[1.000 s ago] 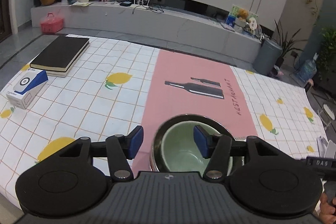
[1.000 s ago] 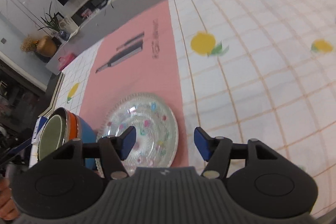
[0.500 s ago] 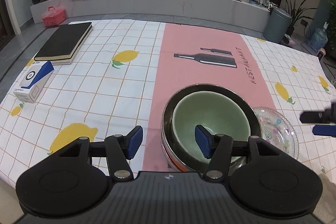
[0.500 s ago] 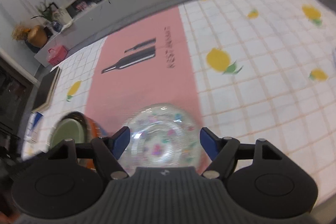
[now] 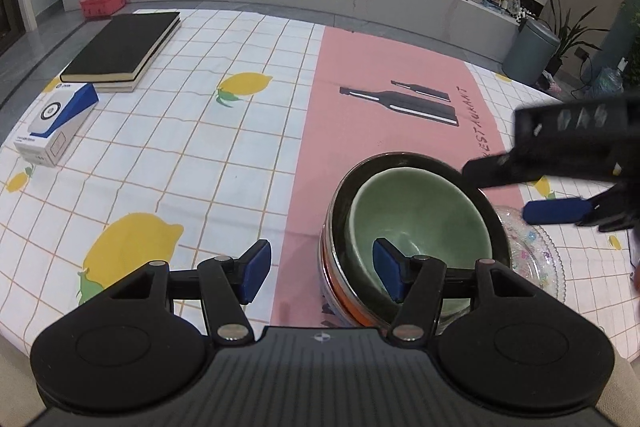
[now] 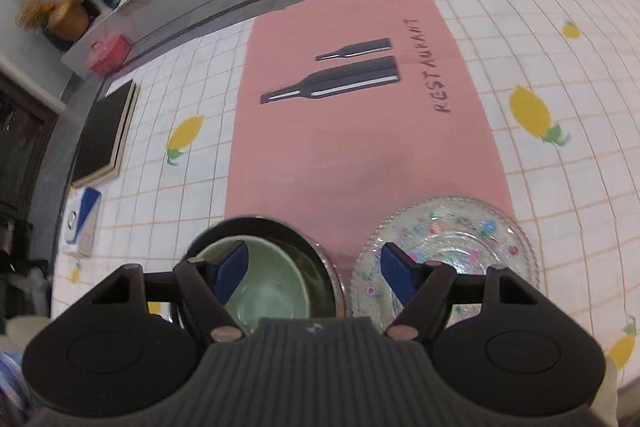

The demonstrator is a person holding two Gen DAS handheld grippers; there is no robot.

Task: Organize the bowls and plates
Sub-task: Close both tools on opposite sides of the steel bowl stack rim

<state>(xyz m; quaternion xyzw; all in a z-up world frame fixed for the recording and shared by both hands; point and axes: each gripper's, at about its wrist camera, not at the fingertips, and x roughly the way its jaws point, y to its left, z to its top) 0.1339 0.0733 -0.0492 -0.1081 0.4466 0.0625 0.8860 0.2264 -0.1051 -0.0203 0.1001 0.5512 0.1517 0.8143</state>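
Green bowl [image 5: 420, 215] sits nested; glass plate [image 6: 448, 239] beside it. Both grippers' fingers [image 5: 256, 267] wide apart, empty. Straddle one rim squarely, then close.

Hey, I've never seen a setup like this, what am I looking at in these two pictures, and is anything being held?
These are two hand-held grippers, each with a wide-angle camera looking along its two blue-padded fingers. One picture comes from the left gripper, the other from the right gripper. Both are open and hold nothing. On the lemon-print tablecloth sits a green bowl nested inside a dark bowl, with a clear flowered glass plate right beside them. Further off lie a black book and a small blue-and-white box. The right gripper also shows in the left view, blurred.
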